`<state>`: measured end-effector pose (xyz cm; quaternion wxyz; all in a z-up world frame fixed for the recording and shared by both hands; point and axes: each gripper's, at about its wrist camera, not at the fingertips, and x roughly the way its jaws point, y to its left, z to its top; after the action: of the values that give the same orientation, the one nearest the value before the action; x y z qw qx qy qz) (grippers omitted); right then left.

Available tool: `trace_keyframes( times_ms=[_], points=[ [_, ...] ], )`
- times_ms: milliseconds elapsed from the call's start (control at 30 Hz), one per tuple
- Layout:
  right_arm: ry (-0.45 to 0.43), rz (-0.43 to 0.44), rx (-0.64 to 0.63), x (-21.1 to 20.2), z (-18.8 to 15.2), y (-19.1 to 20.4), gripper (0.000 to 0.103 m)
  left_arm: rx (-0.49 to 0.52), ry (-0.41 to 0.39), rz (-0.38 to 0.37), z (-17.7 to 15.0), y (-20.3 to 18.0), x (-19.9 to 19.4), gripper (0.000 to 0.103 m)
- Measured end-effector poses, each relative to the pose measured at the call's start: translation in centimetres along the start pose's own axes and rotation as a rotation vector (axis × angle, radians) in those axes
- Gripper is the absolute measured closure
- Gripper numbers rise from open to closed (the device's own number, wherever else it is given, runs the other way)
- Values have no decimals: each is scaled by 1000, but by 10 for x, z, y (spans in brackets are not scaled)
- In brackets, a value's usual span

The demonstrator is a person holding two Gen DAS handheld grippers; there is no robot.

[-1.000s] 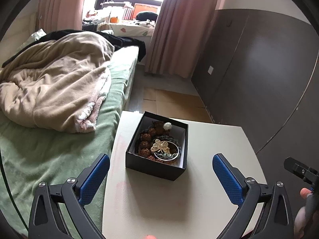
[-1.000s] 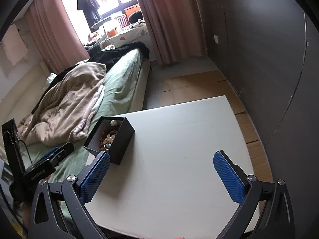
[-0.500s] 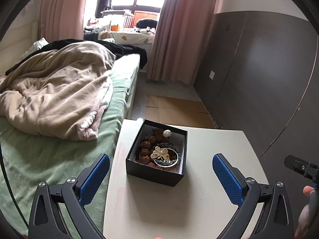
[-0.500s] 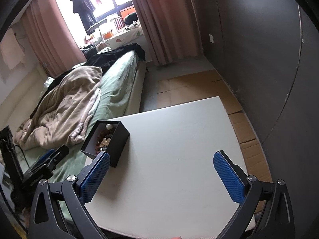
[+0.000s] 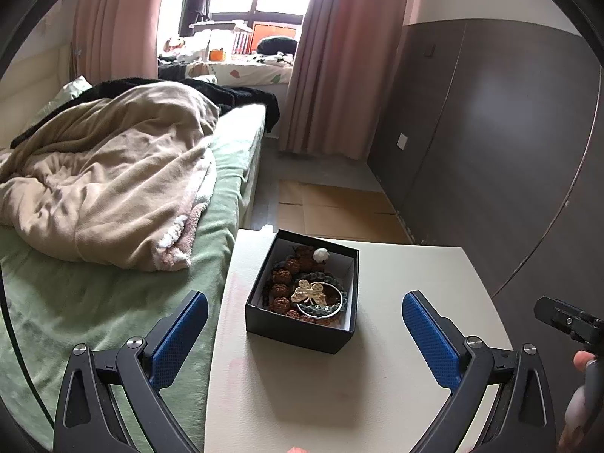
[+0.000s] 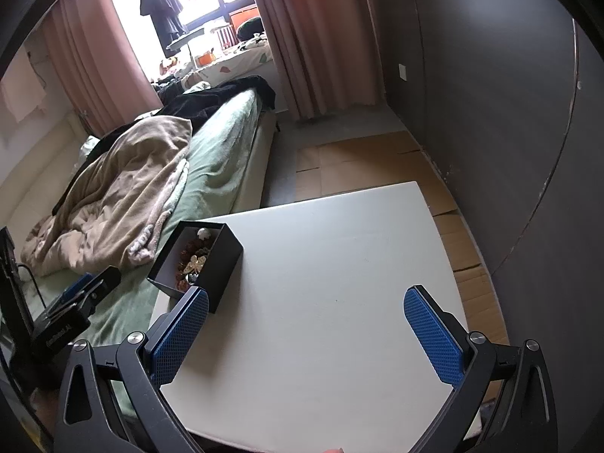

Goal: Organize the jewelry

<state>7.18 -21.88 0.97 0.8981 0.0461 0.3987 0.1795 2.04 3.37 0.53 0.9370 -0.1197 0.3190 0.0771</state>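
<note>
**Black frames, blue pads**

The left hand-held gripper (image 5: 305, 334) has two black, open-framed fingers, each with triangular cut-outs and silver screw heads at the joints. The inner pads (image 5: 178, 339) are blue with a fine dotted texture. The right hand-held gripper (image 6: 306, 334) matches it: black struts, silver screws, blue textured pads (image 6: 434, 338).

Sitting near the table's (image 5: 377, 377) left edge, box (image 5: 302, 330) holding butterfly brooch (image 5: 309, 291) atop beads (image 5: 283, 275), bed (image 5: 94, 302) lying alongside left.
</note>
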Motion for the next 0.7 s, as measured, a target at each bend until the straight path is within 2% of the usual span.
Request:
trace_keyframes(
  times_ms=[700],
  points=[
    [10, -7, 1, 2, 0, -2, 0, 31, -3, 3, -1, -6, -2, 0]
  ],
)
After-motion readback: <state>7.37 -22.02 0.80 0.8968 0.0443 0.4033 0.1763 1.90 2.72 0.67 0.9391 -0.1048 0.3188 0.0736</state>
